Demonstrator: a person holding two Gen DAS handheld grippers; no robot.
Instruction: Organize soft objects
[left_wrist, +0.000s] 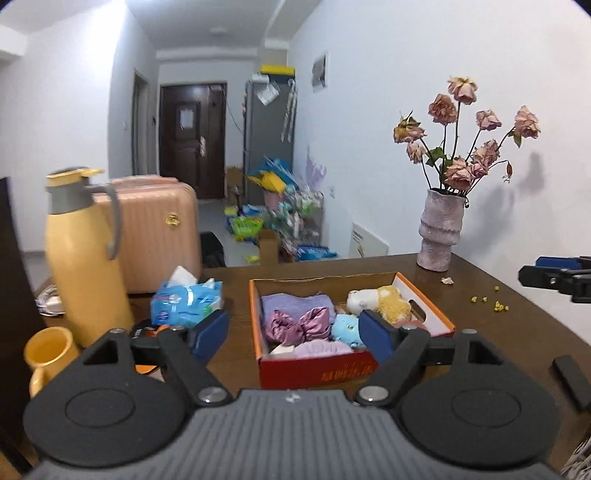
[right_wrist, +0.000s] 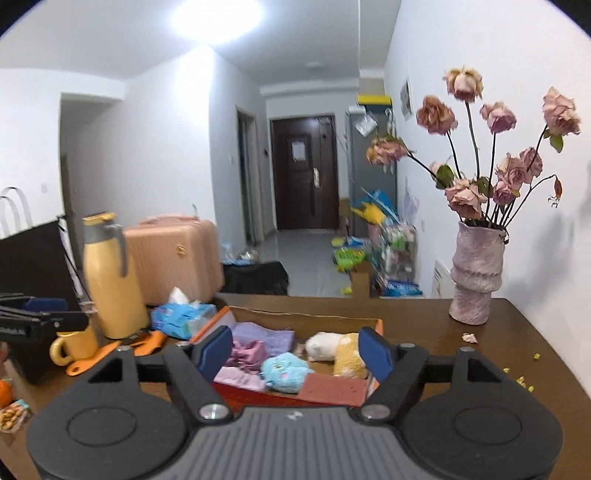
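An orange-and-red cardboard box (left_wrist: 314, 373) sits on the brown table, holding a folded purple cloth (left_wrist: 295, 302), a purple satin scrunchie (left_wrist: 295, 325), a blue plush (left_wrist: 345, 328), a white plush (left_wrist: 364, 299) and a yellow plush (left_wrist: 393, 304). My left gripper (left_wrist: 291, 332) hovers in front of the box, open, with nothing between its blue pads. From the right wrist view, the same box (right_wrist: 303, 320) lies just beyond my right gripper (right_wrist: 295, 350), which is open and empty too. The blue plush (right_wrist: 284, 369) and a pink pad (right_wrist: 332, 387) lie at the box's near end.
A yellow thermos (left_wrist: 85, 258), a yellow mug (left_wrist: 48, 350) and a blue tissue pack (left_wrist: 188, 299) stand left of the box. A vase of dried roses (left_wrist: 441, 236) is at the back right by the wall, with fallen petals (left_wrist: 491, 299) near it. A pink suitcase (left_wrist: 159, 229) stands behind the table.
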